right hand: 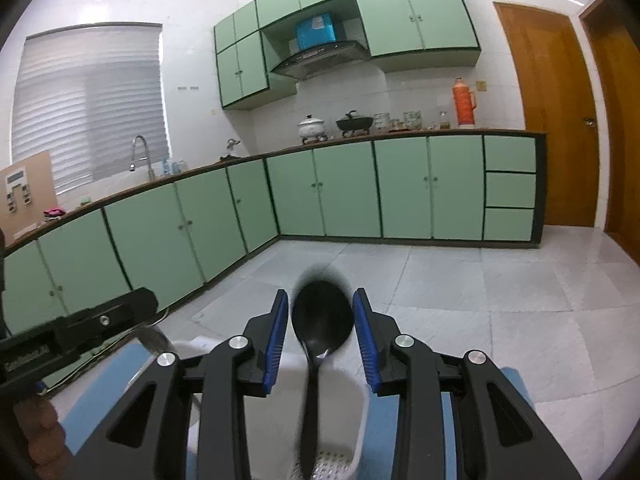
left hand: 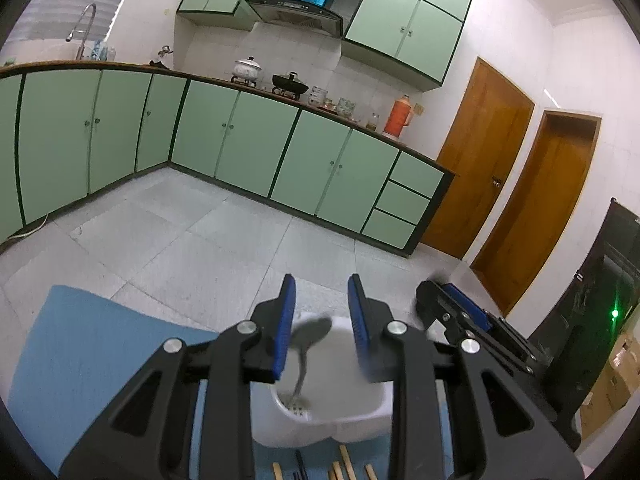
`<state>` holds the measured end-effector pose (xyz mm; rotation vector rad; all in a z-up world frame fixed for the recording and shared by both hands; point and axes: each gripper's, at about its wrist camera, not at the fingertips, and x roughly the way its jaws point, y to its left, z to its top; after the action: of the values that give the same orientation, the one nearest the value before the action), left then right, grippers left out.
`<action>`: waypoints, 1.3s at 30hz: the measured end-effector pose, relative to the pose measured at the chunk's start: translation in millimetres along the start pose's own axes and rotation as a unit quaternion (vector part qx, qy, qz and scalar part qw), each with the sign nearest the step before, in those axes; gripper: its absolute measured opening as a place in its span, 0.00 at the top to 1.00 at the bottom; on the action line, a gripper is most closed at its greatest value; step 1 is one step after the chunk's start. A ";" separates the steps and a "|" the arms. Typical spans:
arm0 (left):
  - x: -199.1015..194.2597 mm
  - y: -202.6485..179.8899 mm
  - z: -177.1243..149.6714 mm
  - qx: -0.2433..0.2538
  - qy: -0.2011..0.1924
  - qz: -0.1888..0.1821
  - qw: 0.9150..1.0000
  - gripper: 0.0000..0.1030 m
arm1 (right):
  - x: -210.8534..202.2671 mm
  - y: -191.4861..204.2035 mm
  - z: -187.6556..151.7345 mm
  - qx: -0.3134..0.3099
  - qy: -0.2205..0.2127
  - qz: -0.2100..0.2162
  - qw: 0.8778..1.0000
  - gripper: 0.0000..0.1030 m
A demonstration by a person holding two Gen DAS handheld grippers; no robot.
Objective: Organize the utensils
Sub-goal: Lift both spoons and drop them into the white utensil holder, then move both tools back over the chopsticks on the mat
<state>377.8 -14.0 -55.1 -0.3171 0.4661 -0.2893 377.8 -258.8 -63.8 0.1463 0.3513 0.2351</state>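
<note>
A white perforated utensil holder (left hand: 340,420) stands on a blue mat (left hand: 100,352). A metal spoon (left hand: 310,334) stands in it, bowl up, leaning against the left pad of my left gripper (left hand: 322,284). The other pad is clear of the spoon, so the jaws are open around it. In the right wrist view a black spoon (right hand: 322,316) stands with its handle down in the same holder (right hand: 360,412). Its bowl sits between the blue pads of my right gripper (right hand: 321,294), which is open with a thin gap on each side. Each gripper appears in the other's view, the right gripper (left hand: 460,312) and the left gripper (right hand: 80,332).
Wooden chopsticks (left hand: 344,464) lie on the mat in front of the holder. A person's hand (right hand: 40,432) holds the left tool. Beyond the mat are grey floor tiles, green base cabinets (left hand: 240,140), wooden doors (left hand: 480,152) and a black cabinet (left hand: 600,280) at the right.
</note>
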 end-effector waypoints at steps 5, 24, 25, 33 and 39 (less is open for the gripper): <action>-20.2 -1.7 -3.9 0.008 -0.011 0.005 1.000 0.55 | -21.2 -6.3 -1.3 0.013 -0.002 0.005 1.000 0.56; -148.7 -32.3 -95.8 0.087 -0.021 0.114 0.989 0.17 | -179.4 -21.2 -80.7 0.037 0.052 -0.047 0.997 0.24; -154.5 -32.9 -104.3 0.089 -0.016 0.119 0.989 0.17 | -186.3 -19.4 -87.8 0.036 0.059 -0.049 0.996 0.24; -187.3 -40.2 -161.5 0.115 0.014 0.143 0.983 0.18 | -227.5 -2.5 -139.5 0.023 0.099 -0.073 0.992 0.36; -200.6 -35.7 -191.3 0.111 0.061 0.147 0.981 0.27 | -243.5 8.9 -172.5 0.018 0.138 -0.080 0.987 0.51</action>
<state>107.5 -22.1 -125.6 -0.0100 0.5884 -0.0713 92.4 -294.4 -143.8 0.1203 0.6398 0.0895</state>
